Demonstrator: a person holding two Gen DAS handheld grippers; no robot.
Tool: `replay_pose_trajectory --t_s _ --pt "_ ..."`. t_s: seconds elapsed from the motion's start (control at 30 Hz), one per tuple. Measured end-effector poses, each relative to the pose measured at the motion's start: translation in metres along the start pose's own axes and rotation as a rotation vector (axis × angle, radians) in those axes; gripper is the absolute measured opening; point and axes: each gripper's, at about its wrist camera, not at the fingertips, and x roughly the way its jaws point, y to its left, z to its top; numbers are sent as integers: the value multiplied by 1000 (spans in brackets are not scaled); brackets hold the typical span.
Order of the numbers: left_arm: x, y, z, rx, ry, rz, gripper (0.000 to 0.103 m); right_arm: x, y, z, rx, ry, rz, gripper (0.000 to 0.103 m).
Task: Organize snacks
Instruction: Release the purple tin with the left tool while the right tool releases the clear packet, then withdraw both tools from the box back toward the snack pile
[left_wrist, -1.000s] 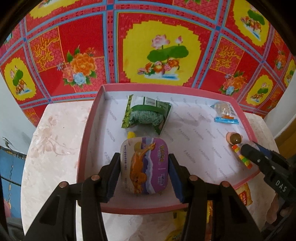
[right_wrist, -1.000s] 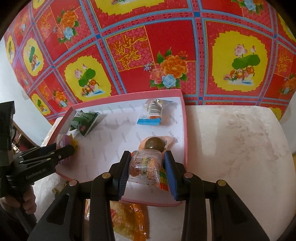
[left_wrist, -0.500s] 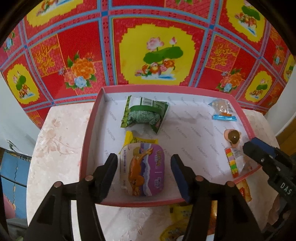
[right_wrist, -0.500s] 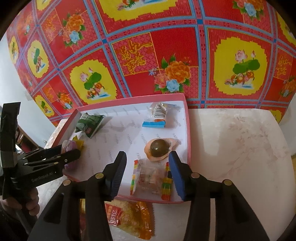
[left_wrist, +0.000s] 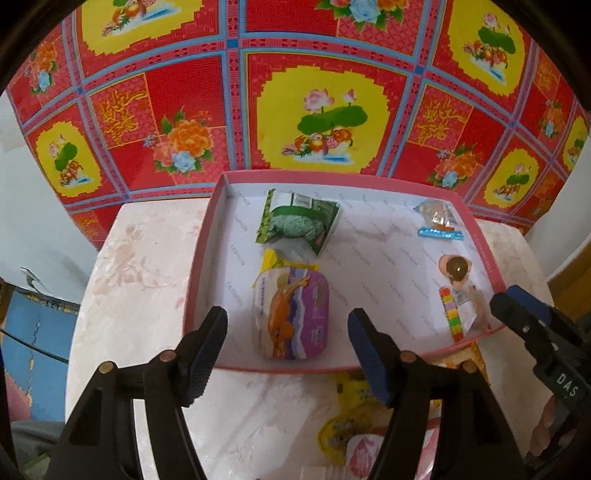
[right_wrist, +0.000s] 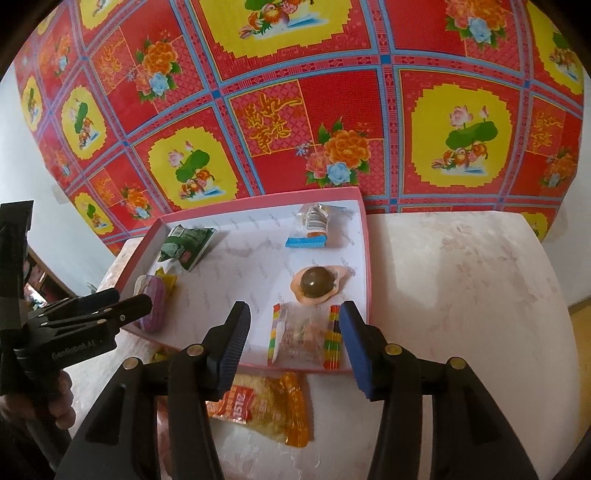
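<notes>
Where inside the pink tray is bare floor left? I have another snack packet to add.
Free: the tray middle, between the green packet and the blue-edged packet, and down between the purple packet and the rainbow-edged packet. Crowded: right wall and left-centre column.

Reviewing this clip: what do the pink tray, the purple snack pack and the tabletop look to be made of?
Pink tray: probably cardboard, matte; thin straight walls, white printed lining.
Purple snack pack: looks like glossy plastic film over a rounded, rigid shape; printed picture, soft sheen.
Tabletop: pale pink marbled surface, either stone or a laminate or cloth cover; the pictures cannot settle which.
</notes>
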Motion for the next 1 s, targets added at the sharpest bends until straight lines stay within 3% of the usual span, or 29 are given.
replay_pose_trajectory --t_s 0.13,1.0 --pt "-7 -1 -6 13 7 -8 72 -8 2 -6 3 4 2 56" --pt "-48 15 -60 -8 16 -10 72 -45 26 -54 -21 34 47 57"
